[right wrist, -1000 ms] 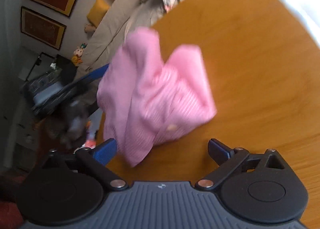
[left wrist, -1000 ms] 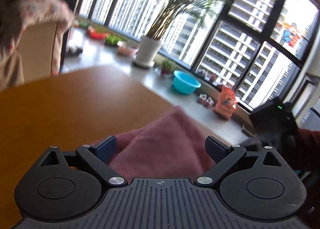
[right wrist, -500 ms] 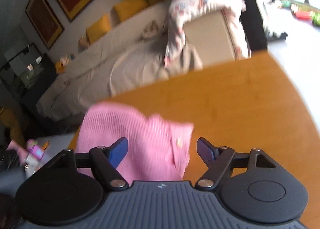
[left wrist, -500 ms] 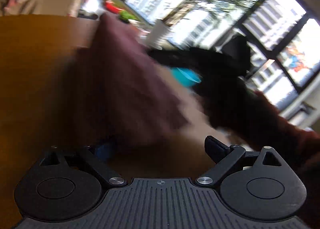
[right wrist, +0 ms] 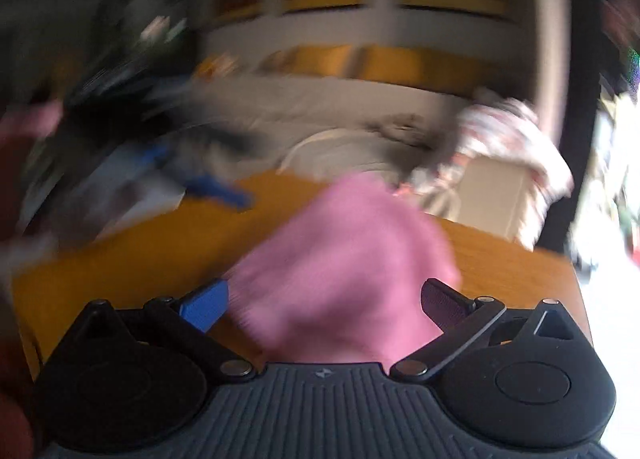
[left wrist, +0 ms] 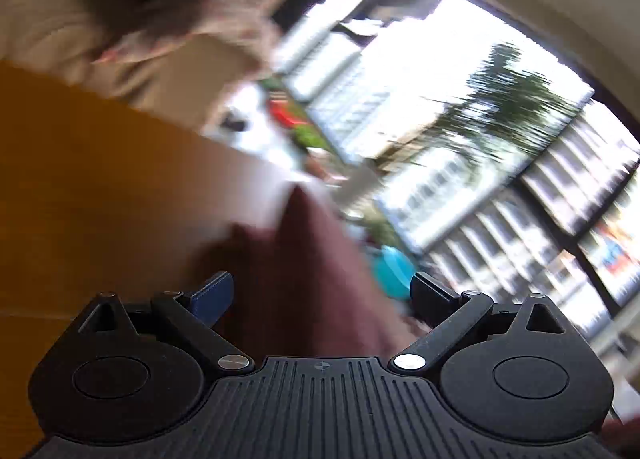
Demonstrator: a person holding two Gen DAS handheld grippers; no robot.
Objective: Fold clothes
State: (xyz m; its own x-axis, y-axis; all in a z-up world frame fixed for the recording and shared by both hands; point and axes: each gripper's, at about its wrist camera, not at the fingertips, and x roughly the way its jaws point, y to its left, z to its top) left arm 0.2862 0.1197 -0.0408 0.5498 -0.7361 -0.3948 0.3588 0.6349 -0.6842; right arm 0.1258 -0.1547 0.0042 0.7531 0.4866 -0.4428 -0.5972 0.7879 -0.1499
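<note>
Pink garment [right wrist: 344, 275], one, bunched on wooden worktop [right wrist: 132, 255], sits between right tongs [right wrist: 326, 301]; jaws opening, pads clear of cloth, likely released for re-grip. Left tongs [left wrist: 322, 295] spread too, cloth between, not pinched. Beyond: sofa [right wrist: 320, 115], one patterned garment [right wrist: 508, 139] draped there.

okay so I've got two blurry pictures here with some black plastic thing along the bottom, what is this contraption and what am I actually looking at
There is no robot here: a person holds a two-finger clamp in each hand, with a camera on each looking forward along its fingers. One picture is from the left gripper, the other from the right gripper. Both are smeared by fast movement. A pink knitted garment lies bunched on the orange-brown wooden table, between each clamp's wide-apart fingers. The right jaws are opening, and neither clamp seems to pinch the cloth.
</note>
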